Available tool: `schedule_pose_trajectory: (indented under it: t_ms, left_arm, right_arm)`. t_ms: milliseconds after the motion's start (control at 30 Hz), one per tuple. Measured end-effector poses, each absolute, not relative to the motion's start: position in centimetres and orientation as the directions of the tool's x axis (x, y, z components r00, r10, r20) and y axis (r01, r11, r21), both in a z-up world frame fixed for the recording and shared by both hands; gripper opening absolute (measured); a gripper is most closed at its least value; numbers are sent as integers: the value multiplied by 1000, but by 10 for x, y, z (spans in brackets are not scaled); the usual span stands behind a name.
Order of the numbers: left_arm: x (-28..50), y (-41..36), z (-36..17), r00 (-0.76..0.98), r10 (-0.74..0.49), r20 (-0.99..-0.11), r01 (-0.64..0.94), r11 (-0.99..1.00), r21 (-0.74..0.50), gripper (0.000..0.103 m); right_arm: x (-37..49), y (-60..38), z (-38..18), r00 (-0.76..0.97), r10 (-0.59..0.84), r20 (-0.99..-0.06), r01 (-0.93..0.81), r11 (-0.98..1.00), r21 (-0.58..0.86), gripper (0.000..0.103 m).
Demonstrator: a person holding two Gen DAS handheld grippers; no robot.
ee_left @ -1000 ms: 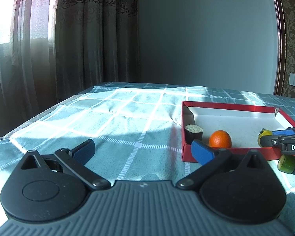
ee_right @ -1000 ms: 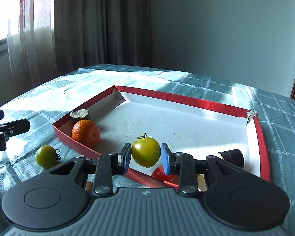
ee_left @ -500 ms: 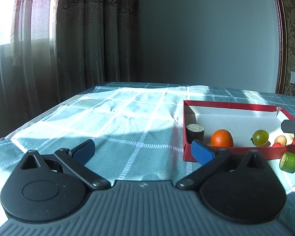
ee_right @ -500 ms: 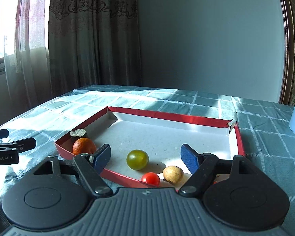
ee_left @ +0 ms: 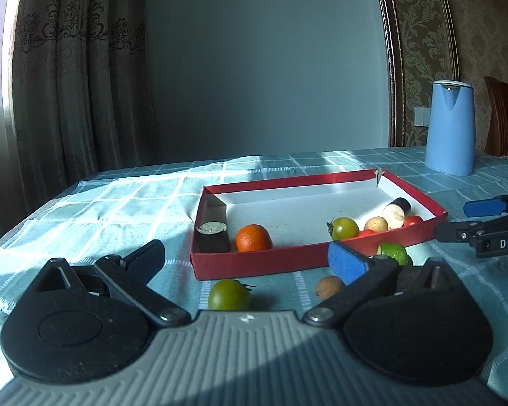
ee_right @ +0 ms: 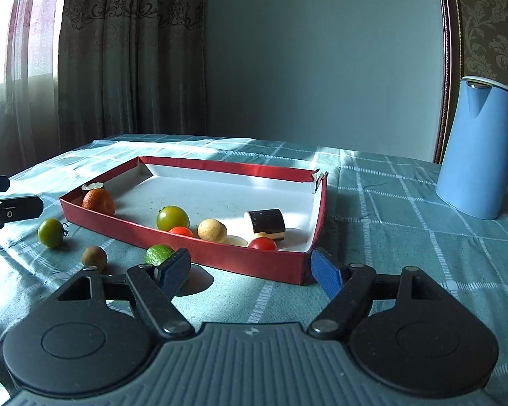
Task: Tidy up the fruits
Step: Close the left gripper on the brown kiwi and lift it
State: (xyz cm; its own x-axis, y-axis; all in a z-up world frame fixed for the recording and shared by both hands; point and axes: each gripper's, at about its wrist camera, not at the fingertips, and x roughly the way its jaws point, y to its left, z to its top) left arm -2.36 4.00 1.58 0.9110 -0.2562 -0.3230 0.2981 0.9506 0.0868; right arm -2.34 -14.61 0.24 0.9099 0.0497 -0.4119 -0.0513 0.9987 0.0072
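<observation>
Three fruits lie outside the red tray [ee_right: 186,249]: a green tomato [ee_right: 50,232], a brown longan [ee_right: 94,256], a lime [ee_right: 158,254]. Both the left gripper [ee_left: 245,258] and right gripper [ee_right: 250,269] gape empty, the right's jaws having just opened. Next likely means closing on the lime nearest the right gripper.

In the left wrist view the lime [ee_left: 393,253] sits half behind the left gripper's finger [ee_left: 347,264]; the right gripper [ee_left: 491,223] runs off the edge. From the right wrist, the box [ee_right: 220,253] wall hides one tomato's [ee_right: 181,231] underside.

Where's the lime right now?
Right wrist view: the lime sits on the tablecloth outside the red box's near wall, beside the brown fruit.
</observation>
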Motion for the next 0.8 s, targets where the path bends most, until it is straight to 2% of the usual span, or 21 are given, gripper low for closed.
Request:
schedule_pose_trajectory:
  t_ms: [67, 200, 300, 567, 800]
  left_arm:
    - [-23, 22, 14, 892, -286, -350, 346, 931, 120, 88]
    - [-10, -5, 8, 855, -299, -423, 391, 909, 148, 85]
    - [-2, -19, 1, 826, -303, -475, 417, 896, 153, 77]
    - [12, -30, -11, 776, -284, -564, 430, 892, 141, 35]
    - [17, -32, -13, 765, -278, -580, 424, 896, 130, 28]
  right_arm:
    - [-25, -147, 3, 914, 59, -402, -57, 998, 18, 78]
    - [-26, -148, 3, 917, 67, -392, -63, 998, 24, 78]
    - [-28, -152, 4, 920, 76, -384, -62, 997, 48, 78]
    - [-28, -153, 4, 923, 88, -374, -71, 996, 59, 78]
    - [-27, -153, 4, 920, 88, -383, -71, 996, 58, 78]
